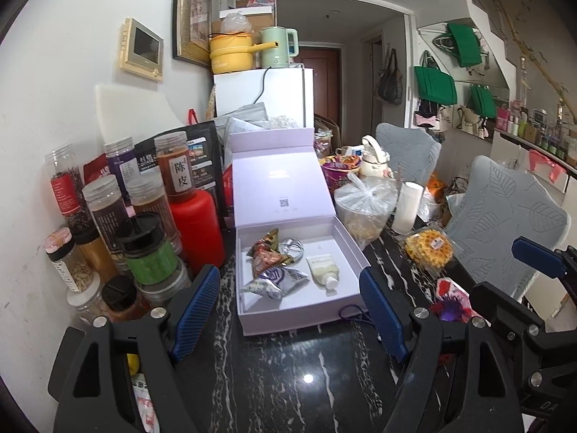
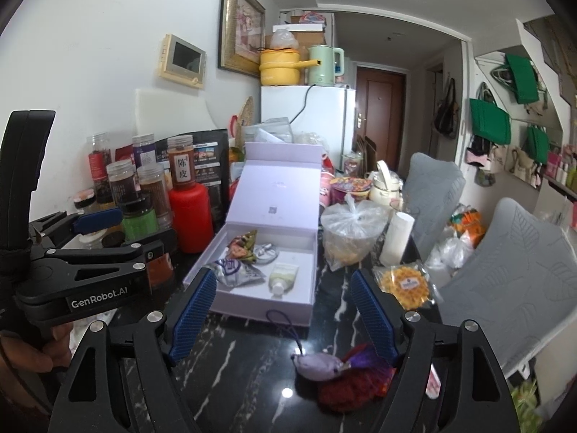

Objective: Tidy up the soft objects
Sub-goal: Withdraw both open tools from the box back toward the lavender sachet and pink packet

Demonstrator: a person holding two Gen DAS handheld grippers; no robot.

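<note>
An open lavender box (image 1: pixel 288 319) (image 2: pixel 259 308) stands on the black marble table with its lid upright. In it lie snack packets (image 1: pixel 268 254) (image 2: pixel 234 270), a pale cream tube (image 1: pixel 324 267) (image 2: pixel 283 276) and a silvery item. My left gripper (image 1: pixel 288 272) is open just before the box, nothing between its fingers. My right gripper (image 2: pixel 283 275) is open too. A purple soft pouch (image 2: pixel 319 362) with a dark cord lies on the table between its fingers, close to the right one and untouched. A red fringed soft thing (image 2: pixel 357 386) (image 1: pixel 450 299) lies against it.
Spice jars (image 1: pixel 144 252) and a red bottle (image 1: pixel 196 227) (image 2: pixel 191 216) crowd the wall to the left of the box. To its right are a plastic bag of snacks (image 2: pixel 351 231), a white roll (image 2: pixel 396 238), a yellow biscuit pack (image 2: pixel 405 285) and grey chairs (image 2: pixel 505 278).
</note>
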